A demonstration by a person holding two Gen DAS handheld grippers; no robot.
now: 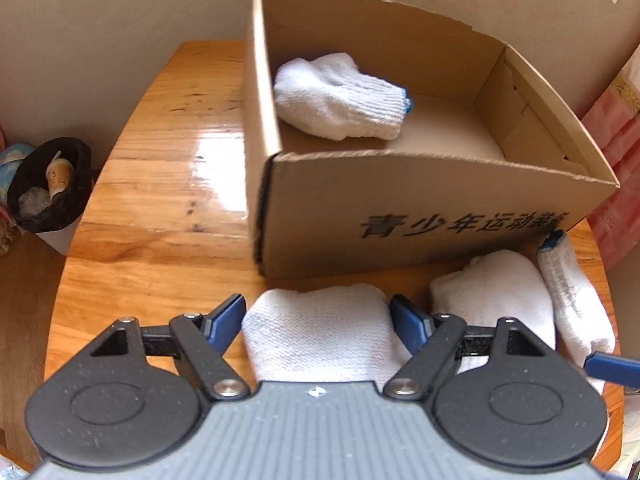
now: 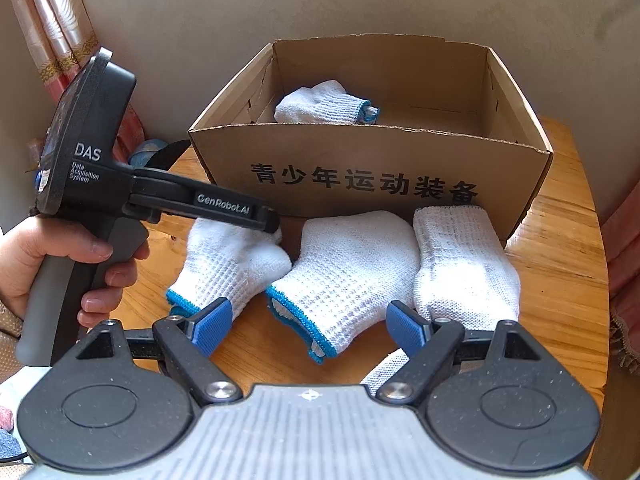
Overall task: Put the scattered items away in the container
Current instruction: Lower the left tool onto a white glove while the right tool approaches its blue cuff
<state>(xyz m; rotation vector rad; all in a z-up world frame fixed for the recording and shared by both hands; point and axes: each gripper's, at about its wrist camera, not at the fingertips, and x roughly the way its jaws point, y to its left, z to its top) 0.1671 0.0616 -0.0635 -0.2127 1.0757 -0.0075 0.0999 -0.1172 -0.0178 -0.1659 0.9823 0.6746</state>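
Gloves look soft and light; we judge mid-body best, left gripper jaws wide astride one, ungripped, right gripper jaws wide, empty.

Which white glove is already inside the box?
The folded white knitted glove with a blue cuff, lying alone in the brown cardboard box. The other three gloves lie on the wooden table in front.

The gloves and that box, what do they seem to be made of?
The gloves look like white knitted cotton-type yarn: ribbed stitches, soft folds, blue edging at the cuffs. The box looks like plain brown corrugated cardboard, matte, with ragged torn top edges and black printed characters. The exact fibre can't be told from here.
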